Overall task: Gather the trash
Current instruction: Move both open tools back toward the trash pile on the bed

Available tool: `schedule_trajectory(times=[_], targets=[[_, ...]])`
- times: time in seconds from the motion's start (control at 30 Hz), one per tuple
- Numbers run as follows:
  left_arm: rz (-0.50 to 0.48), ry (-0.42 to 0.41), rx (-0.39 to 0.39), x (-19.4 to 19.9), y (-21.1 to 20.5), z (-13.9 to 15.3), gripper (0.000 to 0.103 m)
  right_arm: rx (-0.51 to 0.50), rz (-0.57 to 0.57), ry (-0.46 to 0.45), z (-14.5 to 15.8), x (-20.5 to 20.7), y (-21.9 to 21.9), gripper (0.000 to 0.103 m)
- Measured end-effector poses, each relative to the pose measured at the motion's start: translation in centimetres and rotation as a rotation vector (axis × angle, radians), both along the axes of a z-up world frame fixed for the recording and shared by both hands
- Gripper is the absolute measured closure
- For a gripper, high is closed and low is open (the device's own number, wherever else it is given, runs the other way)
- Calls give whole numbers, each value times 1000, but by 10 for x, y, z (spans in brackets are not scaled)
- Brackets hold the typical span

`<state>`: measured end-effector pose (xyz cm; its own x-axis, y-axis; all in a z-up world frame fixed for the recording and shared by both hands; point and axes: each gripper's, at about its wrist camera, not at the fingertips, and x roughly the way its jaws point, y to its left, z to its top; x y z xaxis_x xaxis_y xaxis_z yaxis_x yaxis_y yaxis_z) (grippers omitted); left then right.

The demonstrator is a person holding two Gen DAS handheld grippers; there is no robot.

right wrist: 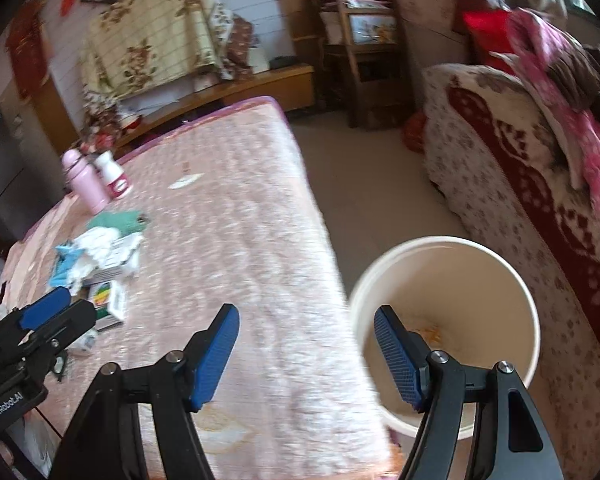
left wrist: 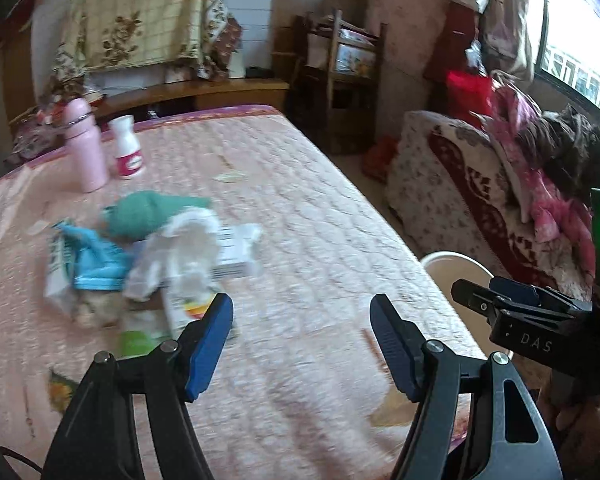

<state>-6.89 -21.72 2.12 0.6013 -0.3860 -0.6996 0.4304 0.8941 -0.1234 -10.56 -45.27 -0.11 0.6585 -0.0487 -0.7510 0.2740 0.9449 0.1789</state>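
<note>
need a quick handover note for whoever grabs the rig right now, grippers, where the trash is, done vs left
Left gripper: open, empty, over the pink quilted mattress, right of the pile.
Right gripper: open, empty, at the rim of the round white plastic bucket on the floor beside the mattress.
Trash: pile of crumpled white tissue, blue wrapper and small cartons on the mattress, beside a teal cloth.
Done: little; something orange lies in the bucket.
Left: the whole pile. The tall pink bottle and white jar stand upright behind it.

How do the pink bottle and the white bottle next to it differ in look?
The pink bottle is taller and slimmer; the white bottle is shorter and wider. The pink bottle is one plain colour; the white bottle carries a pink-red label. Both stand upright, side by side, on the pink quilted bed.
</note>
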Motion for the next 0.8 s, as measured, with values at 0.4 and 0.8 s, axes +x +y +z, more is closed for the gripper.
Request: schedule_trajectory(times=[0.4, 0.8], targets=[[147, -10, -18, 4, 78, 5, 31, -10, 156, -12, 10, 30, 83, 29], [292, 22, -34, 20, 162, -2, 31, -17, 251, -2, 10, 56, 130, 29]])
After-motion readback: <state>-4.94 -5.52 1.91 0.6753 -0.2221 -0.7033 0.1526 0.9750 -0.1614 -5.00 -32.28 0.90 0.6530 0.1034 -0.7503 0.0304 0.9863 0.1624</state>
